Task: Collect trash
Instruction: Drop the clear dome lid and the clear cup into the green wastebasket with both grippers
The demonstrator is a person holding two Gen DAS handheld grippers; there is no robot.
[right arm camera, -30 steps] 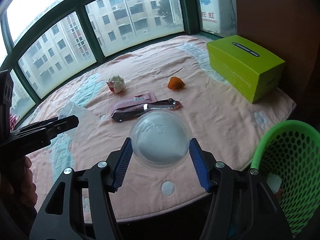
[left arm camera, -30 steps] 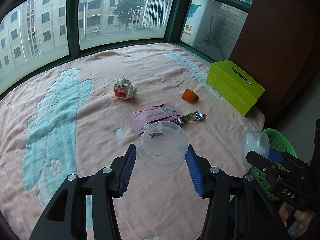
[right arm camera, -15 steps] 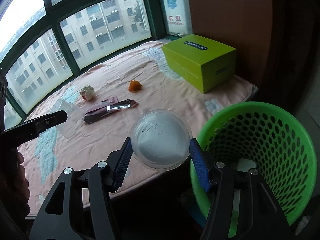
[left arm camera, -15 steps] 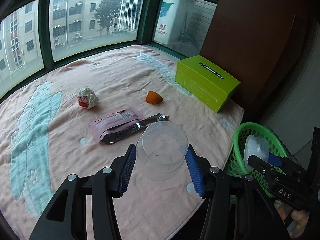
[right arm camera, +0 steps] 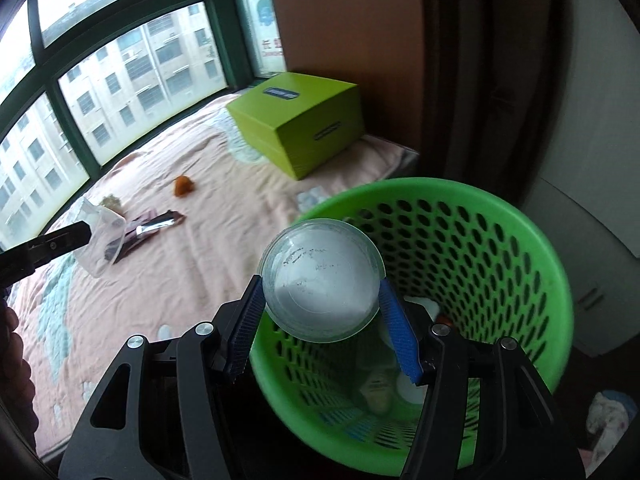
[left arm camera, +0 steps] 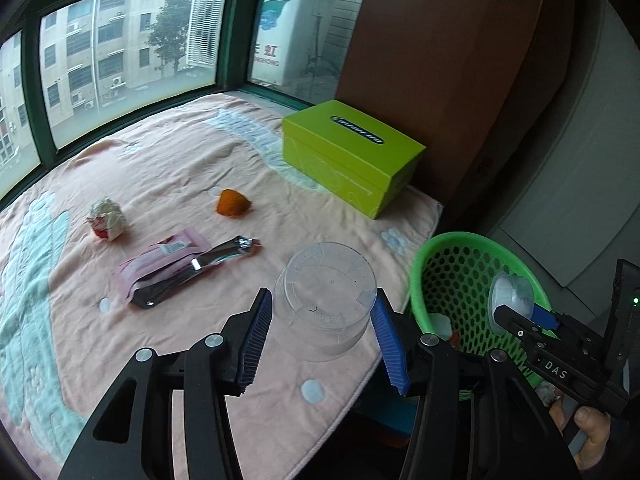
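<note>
A pink blanket [left arm camera: 168,168] covers the window ledge, with a lime-green box [left arm camera: 352,156] far right. The green basket [right arm camera: 516,248] sits below the right gripper [right arm camera: 322,312], clamped on a frosted cup [right arm camera: 320,280]. The left gripper [left arm camera: 320,332] clamps a clear cup [left arm camera: 326,300] near the pink wrapper [left arm camera: 160,256], crumpled paper [left arm camera: 106,218] and orange peel [left arm camera: 232,202].

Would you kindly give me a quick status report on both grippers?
Right gripper shut on frosted cup, over green basket. Left gripper shut on clear cup, above blanket edge. Nothing in the way.
</note>
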